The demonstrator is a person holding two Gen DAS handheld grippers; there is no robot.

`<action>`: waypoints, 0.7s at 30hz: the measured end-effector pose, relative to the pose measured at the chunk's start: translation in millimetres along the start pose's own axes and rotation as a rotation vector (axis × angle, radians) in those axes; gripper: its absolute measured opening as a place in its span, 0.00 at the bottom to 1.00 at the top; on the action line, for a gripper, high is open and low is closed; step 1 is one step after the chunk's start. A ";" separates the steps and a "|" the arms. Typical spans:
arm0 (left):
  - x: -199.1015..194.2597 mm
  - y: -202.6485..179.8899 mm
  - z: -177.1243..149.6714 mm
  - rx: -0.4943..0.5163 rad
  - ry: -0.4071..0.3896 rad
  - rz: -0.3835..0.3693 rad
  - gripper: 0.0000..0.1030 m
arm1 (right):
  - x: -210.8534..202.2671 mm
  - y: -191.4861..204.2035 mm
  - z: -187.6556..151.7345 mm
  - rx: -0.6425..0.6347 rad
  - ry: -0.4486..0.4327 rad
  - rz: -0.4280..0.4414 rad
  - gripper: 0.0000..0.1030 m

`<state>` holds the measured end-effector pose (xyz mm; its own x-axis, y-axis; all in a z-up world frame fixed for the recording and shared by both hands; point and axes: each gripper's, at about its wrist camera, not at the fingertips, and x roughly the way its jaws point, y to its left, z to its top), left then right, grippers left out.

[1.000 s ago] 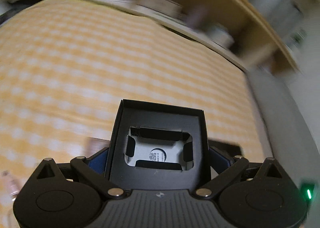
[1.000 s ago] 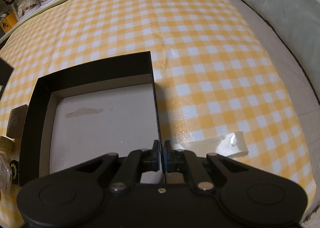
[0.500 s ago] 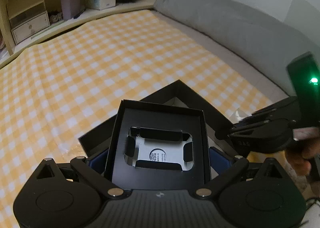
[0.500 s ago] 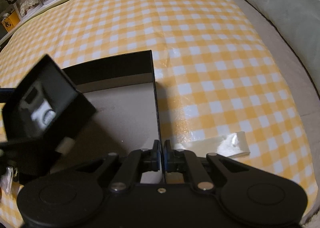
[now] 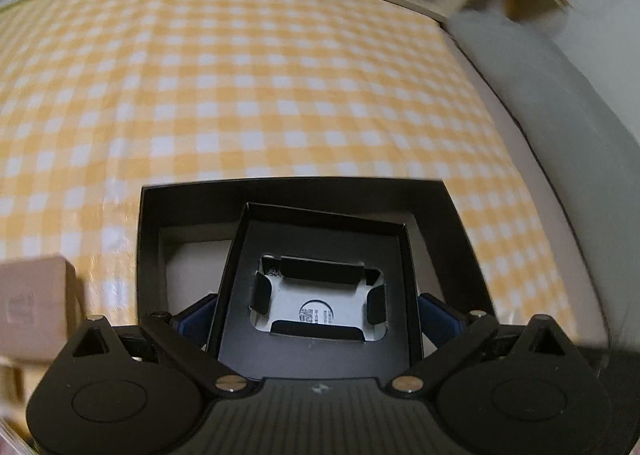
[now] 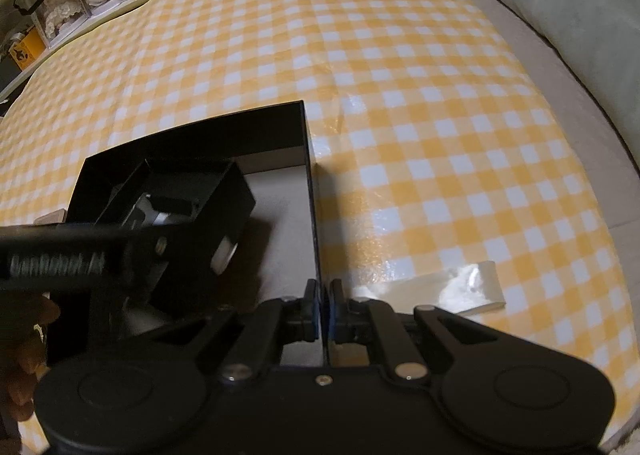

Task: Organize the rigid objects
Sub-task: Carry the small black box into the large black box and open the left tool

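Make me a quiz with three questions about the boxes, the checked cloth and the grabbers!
1. Where is the small black box?
A. over the big black tray
B. on the pillow
C. on a shelf

2. What colours are the checked cloth?
A. blue and white
B. yellow and white
C. red and green

3. What is the right gripper doing?
A. hanging open
B. pinching the tray's wall
C. holding the white packet

Answers: 1 A, the left gripper holds it above the tray's floor. 2 B, yellow and white squares. 3 B, its fingers are shut on the tray's right wall.
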<state>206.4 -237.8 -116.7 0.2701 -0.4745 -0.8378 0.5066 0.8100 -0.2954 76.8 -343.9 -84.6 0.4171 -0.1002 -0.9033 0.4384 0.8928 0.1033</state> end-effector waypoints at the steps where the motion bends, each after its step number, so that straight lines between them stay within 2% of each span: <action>1: 1.4 -2.5 0.8 -0.020 0.001 0.011 0.98 | -0.1 0.8 -0.3 0.001 0.000 0.001 0.05; 7: 8.2 -15.7 0.2 -0.081 -0.004 0.093 0.98 | 0.2 0.0 0.4 -0.001 -0.001 -0.003 0.05; 11: 1.7 -10.5 -1.0 -0.170 -0.004 0.214 0.99 | -0.3 0.2 -0.8 0.002 -0.001 0.001 0.06; 14: -0.7 -6.7 -0.1 -0.221 0.003 0.235 0.99 | 1.3 2.6 -1.6 0.002 0.006 0.017 0.06; 17: 1.1 -6.8 -1.1 -0.198 0.028 0.246 0.99 | 1.7 7.9 -1.9 -0.016 0.009 0.013 0.05; 21: -5.0 -3.0 -2.9 -0.213 0.059 0.195 0.99 | 4.8 10.2 -4.6 -0.024 0.025 0.006 0.05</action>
<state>201.1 -236.8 -112.9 0.2940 -0.2869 -0.9117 0.2648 0.9410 -0.2107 79.7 -333.2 -89.8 0.4000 -0.0839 -0.9127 0.4166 0.9036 0.0995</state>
